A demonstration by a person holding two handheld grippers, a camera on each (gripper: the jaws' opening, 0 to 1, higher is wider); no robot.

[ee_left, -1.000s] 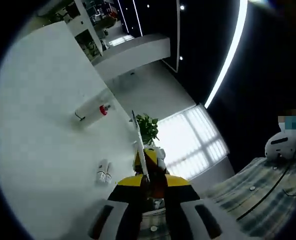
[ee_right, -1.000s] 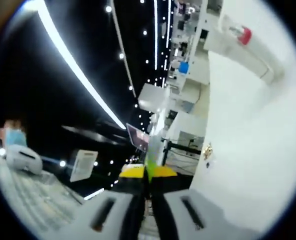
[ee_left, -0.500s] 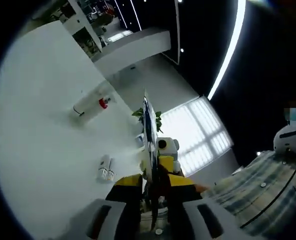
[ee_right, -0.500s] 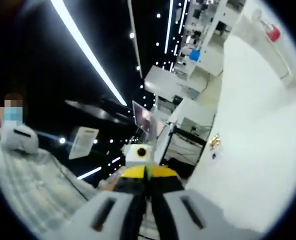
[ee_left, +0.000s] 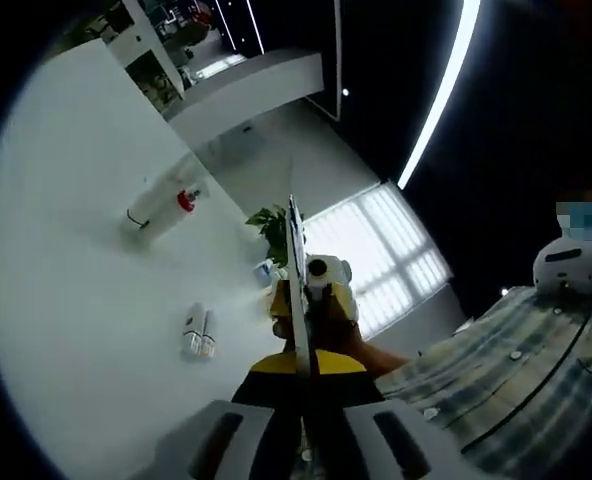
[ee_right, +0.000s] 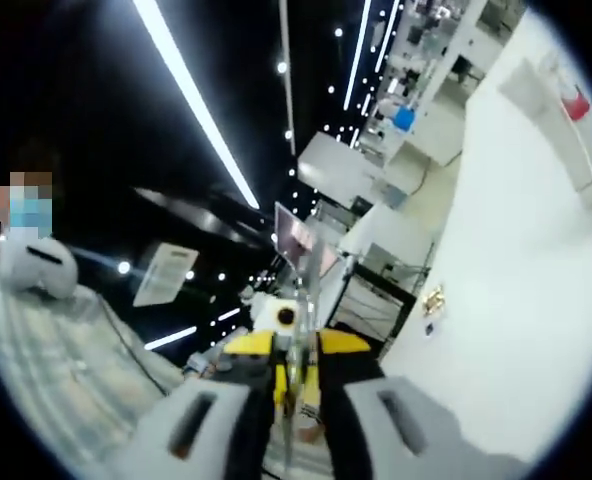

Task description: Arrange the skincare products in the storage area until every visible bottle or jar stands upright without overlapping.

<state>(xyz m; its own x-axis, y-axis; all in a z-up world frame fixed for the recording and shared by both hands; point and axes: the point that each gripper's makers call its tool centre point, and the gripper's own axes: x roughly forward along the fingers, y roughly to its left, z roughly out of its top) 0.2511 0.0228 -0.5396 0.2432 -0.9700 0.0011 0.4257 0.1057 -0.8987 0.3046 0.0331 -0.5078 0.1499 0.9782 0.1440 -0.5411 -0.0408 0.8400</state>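
**Both grippers pinch one thin card, bottles lie on the white table**

In the left gripper view, the left gripper (ee_left: 302, 375) has its jaws pressed almost together on a thin flat card (ee_left: 296, 270), seen edge-on and rising straight up between them. The other gripper, yellow and black, meets it from the far side, and a hand (ee_left: 361, 350) shows behind it. A second ago the card leaned to the left and was shorter in this view; now it stands taller and straighter, and the other gripper has come closer.

On the white table (ee_left: 66, 250) a white bottle with a red cap (ee_left: 159, 205) lies on its side. Two small tubes (ee_left: 198, 333) lie side by side, touching, nearer the gripper and well apart from the bottle. Neither has moved on the table.

In the right gripper view, the right gripper (ee_right: 296, 385) has its jaws nearly closed on what seems to be the same card (ee_right: 298, 245), though blur makes the grip hard to read. The red-capped bottle (ee_right: 561, 115) lies at the table's far edge. A person's checked sleeve (ee_right: 46, 370) fills the lower left.
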